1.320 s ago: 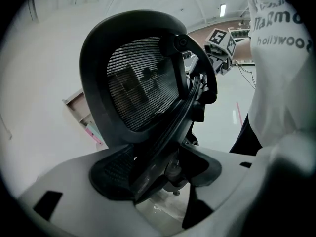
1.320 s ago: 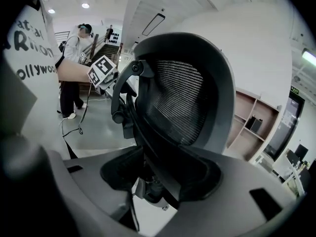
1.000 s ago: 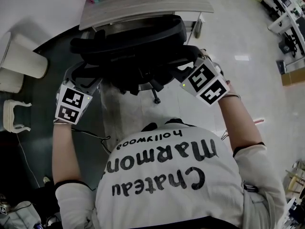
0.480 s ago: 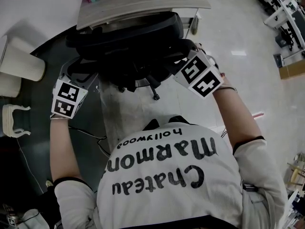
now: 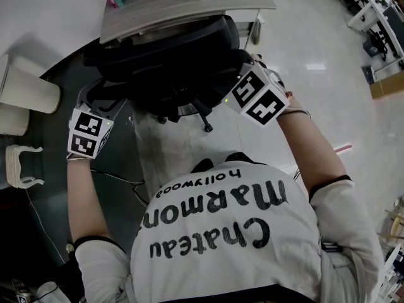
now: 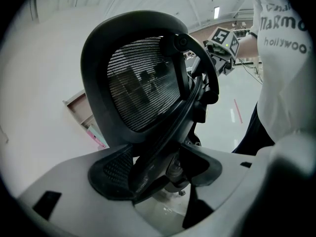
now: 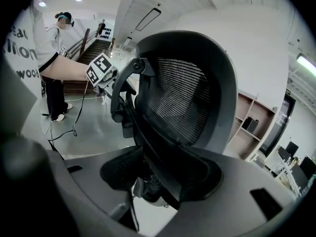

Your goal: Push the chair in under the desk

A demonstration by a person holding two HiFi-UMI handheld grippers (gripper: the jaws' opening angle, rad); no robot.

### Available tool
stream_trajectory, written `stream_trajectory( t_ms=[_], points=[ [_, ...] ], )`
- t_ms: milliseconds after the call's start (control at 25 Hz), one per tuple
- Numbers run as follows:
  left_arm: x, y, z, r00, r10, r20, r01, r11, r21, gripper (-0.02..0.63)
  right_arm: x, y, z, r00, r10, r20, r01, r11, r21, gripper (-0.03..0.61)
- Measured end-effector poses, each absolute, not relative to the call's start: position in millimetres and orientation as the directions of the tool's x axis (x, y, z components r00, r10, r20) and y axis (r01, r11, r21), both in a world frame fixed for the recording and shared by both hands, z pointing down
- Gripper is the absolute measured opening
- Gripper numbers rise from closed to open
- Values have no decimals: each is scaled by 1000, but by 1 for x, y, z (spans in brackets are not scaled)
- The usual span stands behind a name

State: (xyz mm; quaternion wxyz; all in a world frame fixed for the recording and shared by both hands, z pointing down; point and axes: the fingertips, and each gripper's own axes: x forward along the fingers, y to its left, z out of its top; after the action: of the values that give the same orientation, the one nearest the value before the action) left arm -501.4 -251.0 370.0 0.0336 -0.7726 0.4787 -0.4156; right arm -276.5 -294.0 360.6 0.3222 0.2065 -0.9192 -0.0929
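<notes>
Chair (image 5: 170,62) eased on toward 12 o'clock under desk (image 5: 183,5), left gripper (image 6: 163,169) and right gripper (image 7: 158,179) both clamped on its back, mesh (image 6: 143,88) seen only gripper-side

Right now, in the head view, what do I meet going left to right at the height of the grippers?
White bin → left gripper → chair → right gripper → cardboard box at the right edge.

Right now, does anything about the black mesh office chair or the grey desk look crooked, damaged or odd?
Nothing stands out. The black mesh office chair stands upright at the grey wood-grain desk, with its front under the edge of the desktop. No damage or spill shows.
</notes>
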Motion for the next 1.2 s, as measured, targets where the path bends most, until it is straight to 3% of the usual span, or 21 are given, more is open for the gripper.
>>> stream_trajectory(
  t_ms=[1200],
  points=[
    [-516, -269, 367, 208, -775, 597, -705, -542, -458, 293, -293, -315, 360, -713, -442, 544, -311, 895, 320, 229]
  ],
)
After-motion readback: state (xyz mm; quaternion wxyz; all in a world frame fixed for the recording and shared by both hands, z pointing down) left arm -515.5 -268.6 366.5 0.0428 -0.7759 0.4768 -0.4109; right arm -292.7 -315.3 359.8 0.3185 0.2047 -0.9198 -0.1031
